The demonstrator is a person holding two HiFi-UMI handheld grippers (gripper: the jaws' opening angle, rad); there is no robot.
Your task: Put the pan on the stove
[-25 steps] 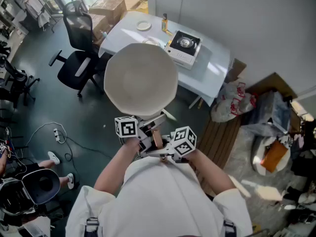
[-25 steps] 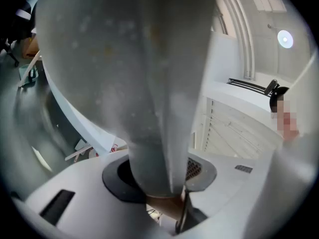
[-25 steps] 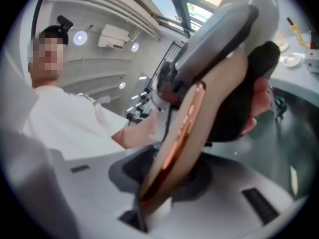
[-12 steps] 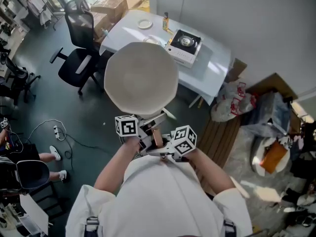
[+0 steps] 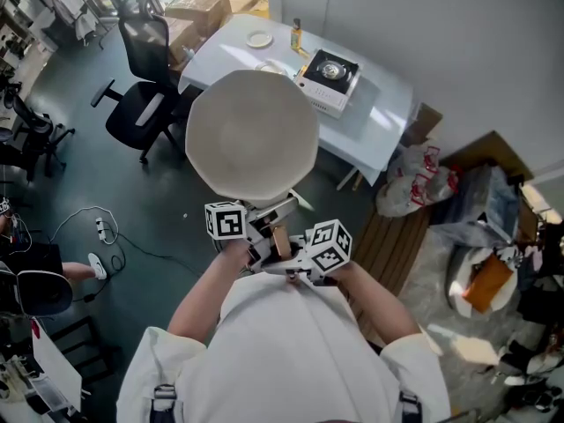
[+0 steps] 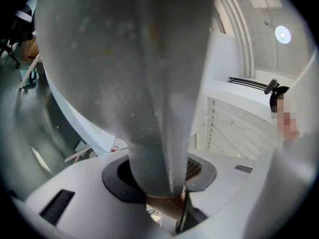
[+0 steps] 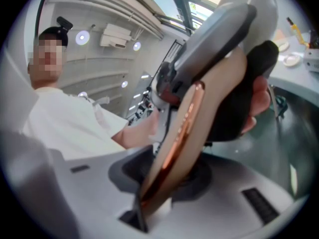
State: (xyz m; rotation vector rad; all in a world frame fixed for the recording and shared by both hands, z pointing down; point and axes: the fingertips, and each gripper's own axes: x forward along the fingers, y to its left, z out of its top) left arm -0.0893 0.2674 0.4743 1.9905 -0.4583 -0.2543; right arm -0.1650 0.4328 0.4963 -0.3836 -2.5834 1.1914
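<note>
A wide cream pan (image 5: pixel 252 135) hangs in the air in front of me, its bowl covering the near edge of the white table (image 5: pixel 388 113). Its wooden handle (image 5: pixel 280 241) with copper trim points back at my chest. Both grippers are clamped on that handle: my left gripper (image 5: pixel 260 227) nearer the bowl, my right gripper (image 5: pixel 289 258) at the handle's end. The left gripper view shows the pan's speckled grey neck (image 6: pixel 149 108) rising from between the jaws. The right gripper view shows the copper-edged handle (image 7: pixel 179 133) gripped. A black-topped portable stove (image 5: pixel 329 76) sits on the table beyond the pan.
On the table lie two small plates (image 5: pixel 259 40) and a bottle (image 5: pixel 296 35) left of the stove. A black office chair (image 5: pixel 141 77) and cardboard boxes (image 5: pixel 189 11) stand to the left. Bags and clutter (image 5: pixel 414 179) crowd the floor at right; a cable (image 5: pixel 97 236) lies at left.
The pan has drifted slightly up the view toward the table. Both grips on the handle are the same. A person at the lower left has shifted.
</note>
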